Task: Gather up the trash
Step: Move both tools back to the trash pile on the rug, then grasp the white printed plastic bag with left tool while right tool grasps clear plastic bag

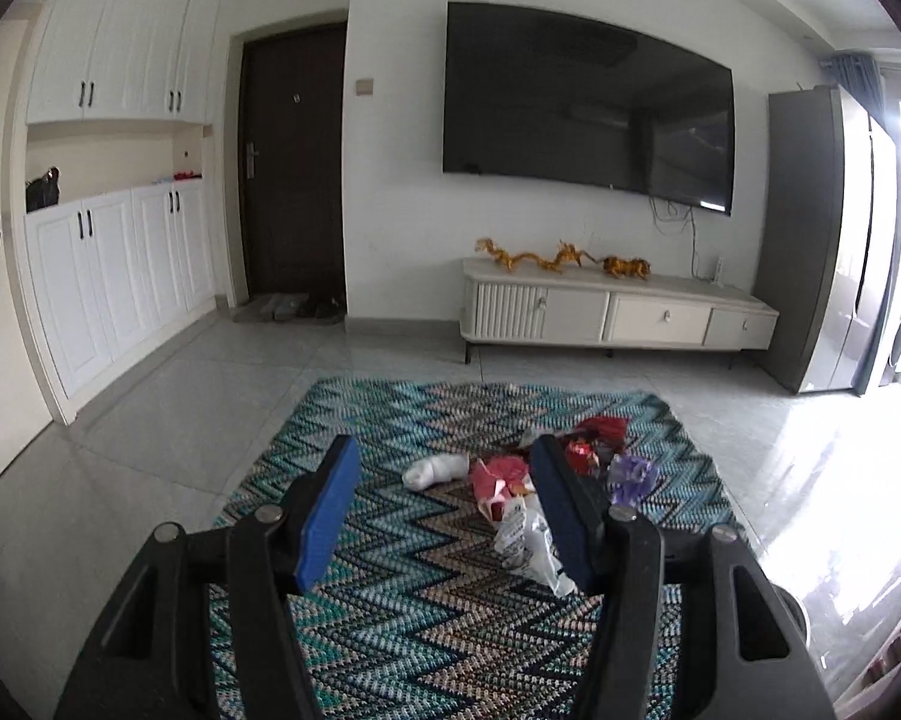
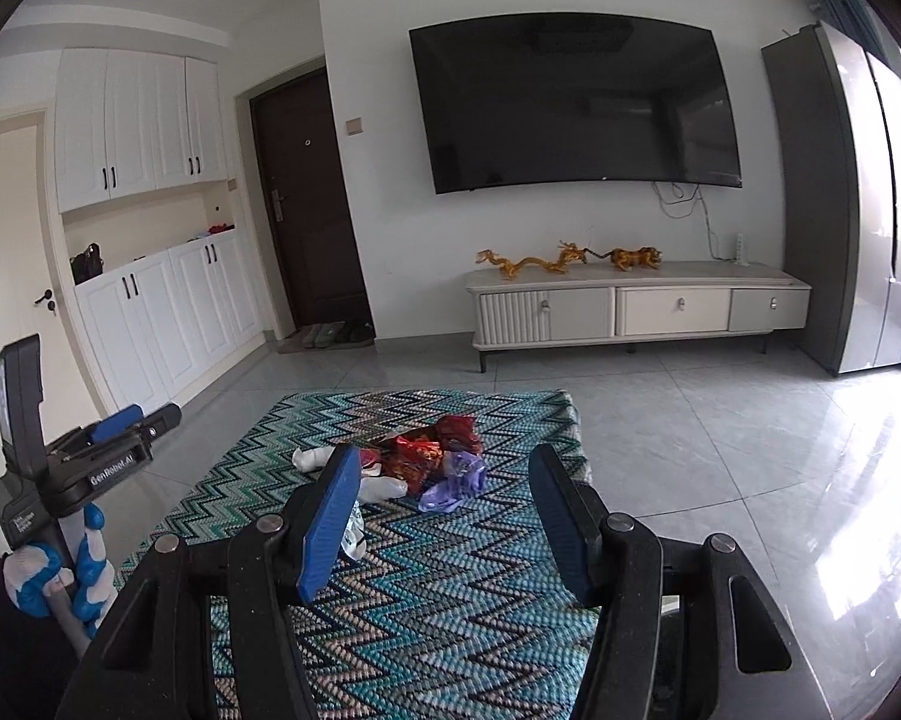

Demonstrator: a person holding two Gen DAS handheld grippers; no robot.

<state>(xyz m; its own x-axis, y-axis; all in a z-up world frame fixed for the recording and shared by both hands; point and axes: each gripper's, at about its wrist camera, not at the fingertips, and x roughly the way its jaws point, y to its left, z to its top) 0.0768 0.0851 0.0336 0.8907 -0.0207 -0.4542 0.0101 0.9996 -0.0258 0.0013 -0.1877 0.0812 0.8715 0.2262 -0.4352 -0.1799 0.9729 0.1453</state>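
The left gripper (image 1: 444,474) hangs above the zigzag rug (image 1: 390,600), its blue fingers (image 1: 324,516) spread apart and holding nothing. Just ahead of it lies the trash: a white wad (image 1: 435,471), red wrappers (image 1: 594,441), a white bag (image 1: 528,537) and a purple wrapper (image 1: 630,474). The right gripper (image 2: 444,474) is likewise spread wide and empty, with the trash pile (image 2: 426,459) ahead and slightly left of it.

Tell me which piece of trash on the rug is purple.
The crumpled purple wrapper at the right edge of the pile. The pieces beside it are red or white; it alone is purple.
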